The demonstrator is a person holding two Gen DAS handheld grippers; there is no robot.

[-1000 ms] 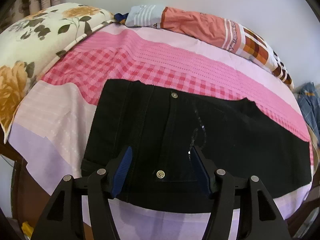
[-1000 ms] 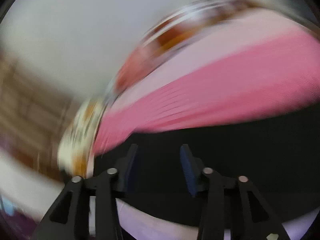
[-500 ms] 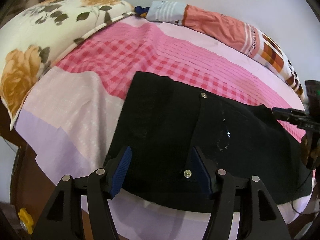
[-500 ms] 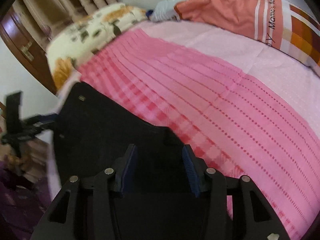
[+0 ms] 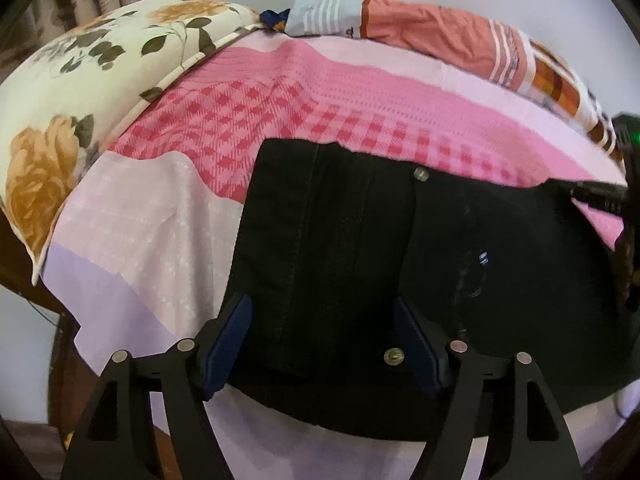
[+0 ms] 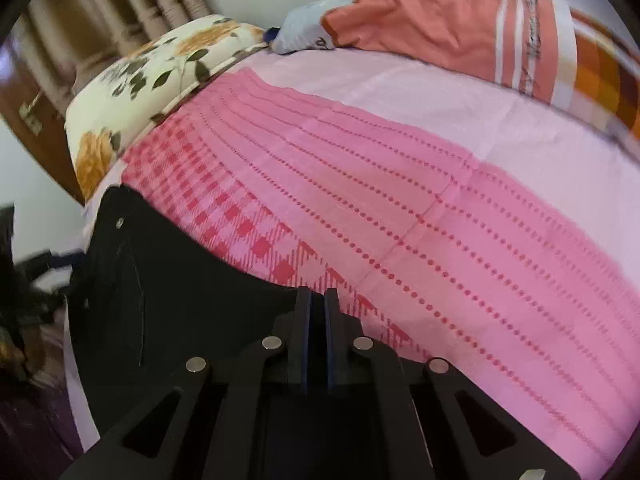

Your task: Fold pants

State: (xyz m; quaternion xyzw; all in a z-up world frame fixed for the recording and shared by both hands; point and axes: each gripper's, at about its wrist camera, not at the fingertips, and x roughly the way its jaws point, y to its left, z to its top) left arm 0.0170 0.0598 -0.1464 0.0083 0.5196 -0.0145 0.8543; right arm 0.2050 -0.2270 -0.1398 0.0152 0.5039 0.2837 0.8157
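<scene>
Left gripper [image 5: 322,344]: lower centre of the left wrist view, jaws wide and opening, blue pads apart over the waist end of the black pants [image 5: 400,264]; nothing pinched, and contact with the cloth cannot be told. A brass rivet [image 5: 393,357] sits beside the right pad. Pants: spread flat on the pink bedsheet [image 5: 360,108], filling the centre and right of that view. Floral pillow [image 5: 80,92]: upper left. Orange striped bolster [image 5: 440,40]: top right. Right gripper [image 6: 317,300]: lower centre of the right wrist view, jaws closed together at the far edge of the pants [image 6: 180,300]; half a second earlier these jaws stood apart. Whether fabric is pinched cannot be told.
</scene>
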